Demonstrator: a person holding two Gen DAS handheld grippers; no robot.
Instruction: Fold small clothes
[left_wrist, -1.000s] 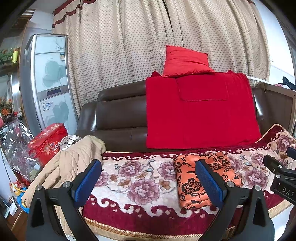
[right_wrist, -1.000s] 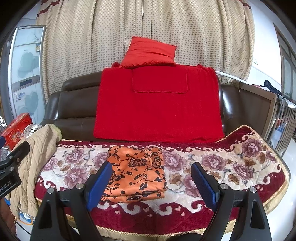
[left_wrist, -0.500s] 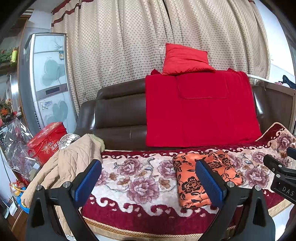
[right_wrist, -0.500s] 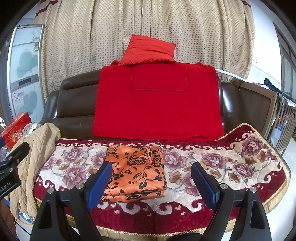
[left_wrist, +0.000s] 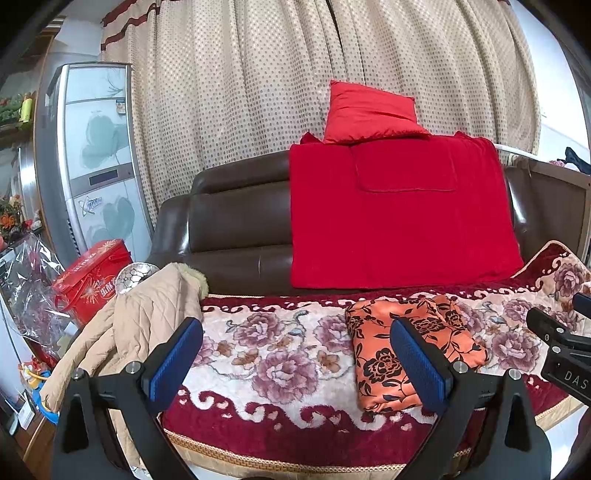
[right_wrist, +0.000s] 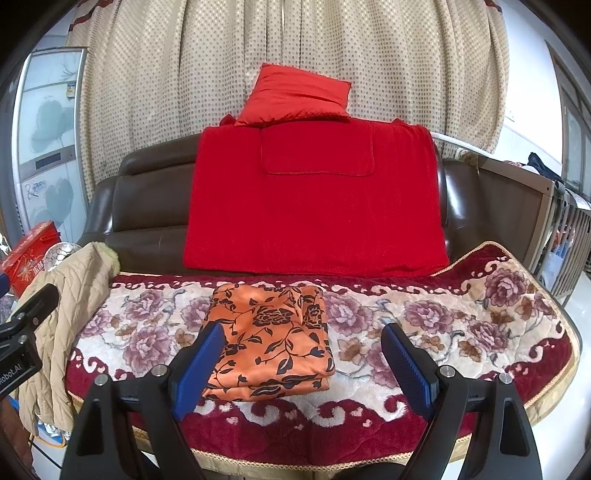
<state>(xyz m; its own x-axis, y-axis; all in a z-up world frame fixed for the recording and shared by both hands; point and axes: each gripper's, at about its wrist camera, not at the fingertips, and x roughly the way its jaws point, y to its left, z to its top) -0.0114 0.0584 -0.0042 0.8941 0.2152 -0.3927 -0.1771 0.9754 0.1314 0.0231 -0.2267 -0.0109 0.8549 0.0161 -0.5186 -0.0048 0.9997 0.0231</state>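
Hovering in front of the sofa (right_wrist: 147, 199), I hold both sets of jaws spread wide with nothing between the blue pads. My left gripper (left_wrist: 295, 360) and my right gripper (right_wrist: 303, 363) both sit just off the front edge of the floral blanket (right_wrist: 443, 317) that covers the seat. The folded orange garment (right_wrist: 271, 334), printed with black flowers, lies flat on that blanket, near its front edge and left of its middle in the right wrist view; neither gripper touches it. Behind the blanket, a red throw (right_wrist: 314, 206) hangs over the sofa's backrest, and a red cushion (right_wrist: 295, 98) sits on top of the backrest above the throw. At the blanket's left end a beige quilted jacket (left_wrist: 147, 321) is draped over the sofa arm. Beyond the jacket stands a red box (left_wrist: 92, 277).
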